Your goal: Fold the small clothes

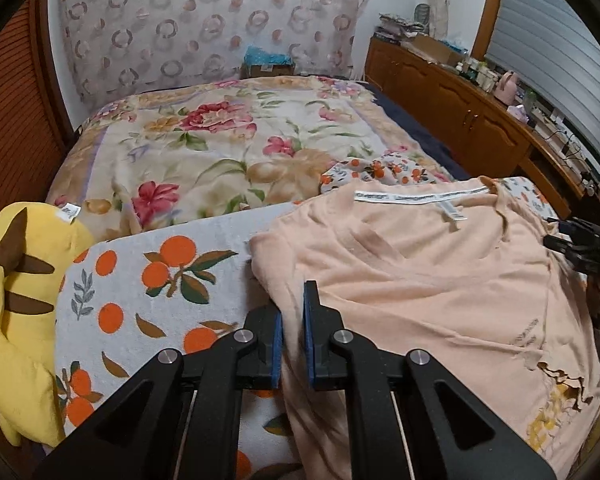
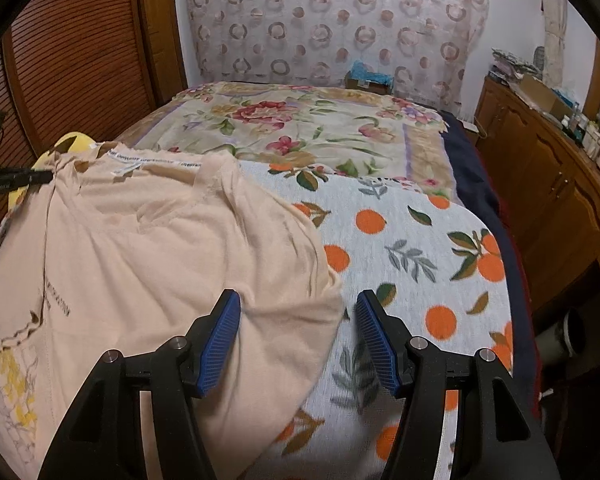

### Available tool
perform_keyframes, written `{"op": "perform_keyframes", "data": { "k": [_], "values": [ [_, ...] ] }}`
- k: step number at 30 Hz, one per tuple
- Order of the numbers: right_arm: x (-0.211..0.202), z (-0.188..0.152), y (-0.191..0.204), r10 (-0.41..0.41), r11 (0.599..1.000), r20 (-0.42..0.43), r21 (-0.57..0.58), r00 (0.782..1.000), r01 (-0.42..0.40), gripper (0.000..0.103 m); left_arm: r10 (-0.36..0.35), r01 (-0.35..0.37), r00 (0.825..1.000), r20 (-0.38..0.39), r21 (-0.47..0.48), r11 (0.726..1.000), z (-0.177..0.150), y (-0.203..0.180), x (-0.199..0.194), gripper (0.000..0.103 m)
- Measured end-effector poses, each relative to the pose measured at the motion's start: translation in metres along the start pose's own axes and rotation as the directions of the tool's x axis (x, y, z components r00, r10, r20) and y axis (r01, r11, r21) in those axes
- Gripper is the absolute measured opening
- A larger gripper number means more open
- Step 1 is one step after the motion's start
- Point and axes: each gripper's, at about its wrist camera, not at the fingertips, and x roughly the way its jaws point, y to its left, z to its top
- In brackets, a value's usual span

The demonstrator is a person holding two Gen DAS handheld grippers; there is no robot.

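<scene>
Yellow plush toy (image 1: 16,300) sits at the far left edge of the bed, and beside it the orange-print towel (image 1: 148,280) spreads under the peach T-shirt (image 1: 420,280), which lies flat with its neck label up. Left gripper (image 1: 293,320) has its blue pads pinched together on the shirt's left edge, cloth bunched between them. Over on the other side, the right gripper (image 2: 298,336) stands apart, jaws straddling the shirt's right edge (image 2: 332,304) without pressing it. Beyond lies the floral blanket (image 2: 300,128), and a wooden cabinet (image 2: 548,184) runs along the right.
</scene>
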Motion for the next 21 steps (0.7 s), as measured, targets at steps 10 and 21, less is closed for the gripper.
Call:
{"op": "perform_keyframes", "data": {
  "k": [10,21],
  "values": [
    [-0.041,0.002,0.017,0.022,0.998,0.108,-0.053,0.994,-0.016,0.006,-0.037,0.032,0.988,0.149,0.033,0.999,-0.016,-0.028,-0.077,0.008],
    [-0.168,-0.071,0.023,0.033,0.999,0.3,-0.044,0.953,-0.021,0.006,-0.067,0.05,0.96,0.271,0.07,0.996,-0.103,-0.053,-0.174,0.008]
  ]
}}
